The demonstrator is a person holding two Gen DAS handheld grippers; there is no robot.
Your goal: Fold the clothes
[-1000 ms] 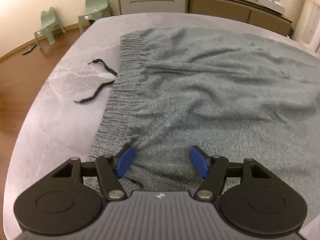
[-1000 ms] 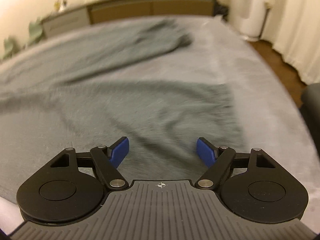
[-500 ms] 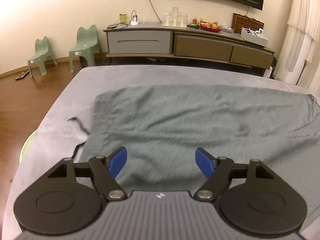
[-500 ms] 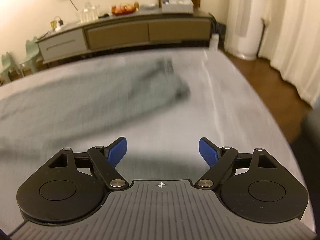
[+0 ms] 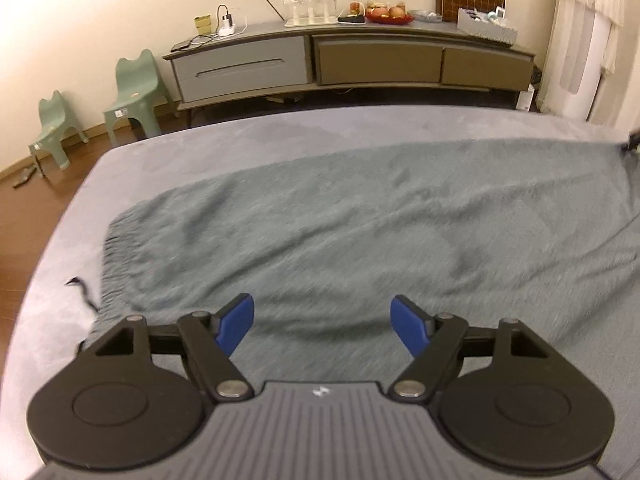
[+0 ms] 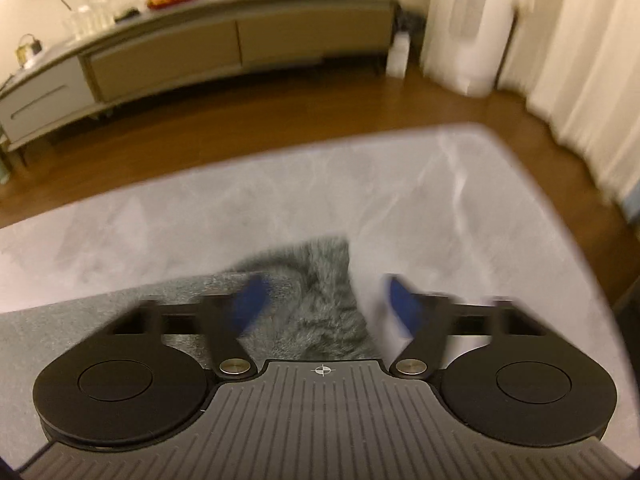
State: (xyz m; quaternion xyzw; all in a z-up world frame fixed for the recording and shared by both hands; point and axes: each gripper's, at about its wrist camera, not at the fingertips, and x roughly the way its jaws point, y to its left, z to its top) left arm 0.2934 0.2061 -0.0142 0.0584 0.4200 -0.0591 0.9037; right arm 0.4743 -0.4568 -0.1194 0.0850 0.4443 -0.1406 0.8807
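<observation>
A grey knitted pair of trousers (image 5: 360, 232) lies spread flat on a grey marbled table (image 5: 168, 156). Its ribbed waistband (image 5: 116, 256) is at the left, with a black drawstring (image 5: 82, 288) trailing onto the table. My left gripper (image 5: 322, 322) is open and empty, just above the near edge of the cloth. In the right wrist view my right gripper (image 6: 324, 300) is open and empty above a leg end (image 6: 316, 280) of the trousers, close to the table's right edge. That view is blurred.
A long low sideboard (image 5: 348, 60) with fruit and glasses stands against the far wall. Two small green chairs (image 5: 134, 92) stand on the wooden floor at the left. White curtains (image 6: 560, 52) hang at the right. The table's far edge (image 6: 320, 140) is near.
Both grippers have drawn back and tilted up, so more of the room shows. The right gripper has swung towards the leg end near the table's right edge. Both stayed open.
</observation>
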